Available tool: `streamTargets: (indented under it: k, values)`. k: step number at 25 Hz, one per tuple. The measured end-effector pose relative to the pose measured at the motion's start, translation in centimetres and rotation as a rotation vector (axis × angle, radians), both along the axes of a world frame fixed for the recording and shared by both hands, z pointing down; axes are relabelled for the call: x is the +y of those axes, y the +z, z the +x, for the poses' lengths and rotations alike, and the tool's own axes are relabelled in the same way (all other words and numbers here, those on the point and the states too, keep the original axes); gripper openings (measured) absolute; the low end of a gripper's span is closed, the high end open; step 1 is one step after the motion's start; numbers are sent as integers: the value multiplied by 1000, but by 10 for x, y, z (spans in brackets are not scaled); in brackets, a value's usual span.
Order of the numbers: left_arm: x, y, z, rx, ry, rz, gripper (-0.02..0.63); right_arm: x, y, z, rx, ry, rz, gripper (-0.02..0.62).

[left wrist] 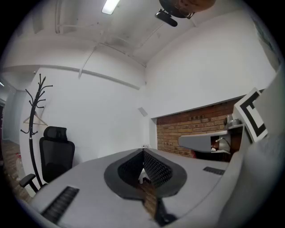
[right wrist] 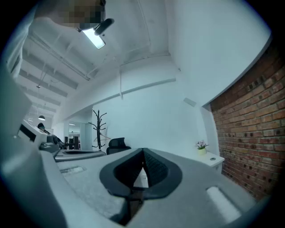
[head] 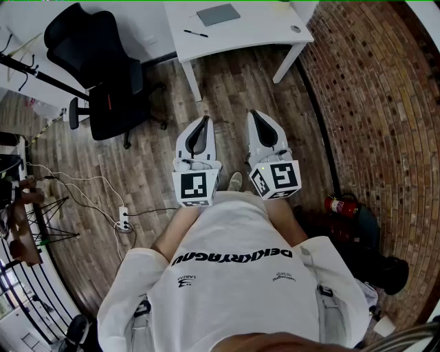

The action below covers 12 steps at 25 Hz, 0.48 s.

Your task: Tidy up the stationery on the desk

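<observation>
A white desk (head: 261,31) stands ahead at the top of the head view. A grey notebook (head: 218,14), a black pen (head: 195,33) and a small round grey item (head: 295,29) lie on it. Both grippers are held close to the person's body, over the wood floor and well short of the desk. The left gripper (head: 201,124) (left wrist: 143,153) has its jaws together with nothing between them. The right gripper (head: 256,115) (right wrist: 143,153) is also shut and empty. Both gripper views look level across the room, so the stationery is hidden from them.
A black office chair (head: 103,75) (left wrist: 55,151) stands left of the desk, beside a coat rack (left wrist: 35,111). A brick wall (head: 371,103) runs along the right, with a red fire extinguisher (head: 342,205) at its foot. A power strip (head: 124,219) and cables lie at left. A small flower pot (right wrist: 201,146) sits on a white surface.
</observation>
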<state>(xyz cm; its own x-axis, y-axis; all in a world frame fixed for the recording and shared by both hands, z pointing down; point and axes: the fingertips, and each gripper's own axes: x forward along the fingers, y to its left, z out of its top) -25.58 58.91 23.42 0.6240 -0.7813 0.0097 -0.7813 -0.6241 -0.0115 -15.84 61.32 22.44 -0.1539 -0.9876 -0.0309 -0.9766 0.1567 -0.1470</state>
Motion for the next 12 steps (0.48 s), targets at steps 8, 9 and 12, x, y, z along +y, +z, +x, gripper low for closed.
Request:
streamTargets:
  k: [8, 9, 12]
  values:
    - [6, 9, 44, -6, -9, -19, -2, -1, 11, 51, -15, 9, -24, -2]
    - [7, 13, 50, -13, -9, -22, -2, -1, 15, 56, -24, 8, -27, -2]
    - [10, 27, 63, -43, -6, -39, -2, -5, 24, 69, -41, 3, -36, -2]
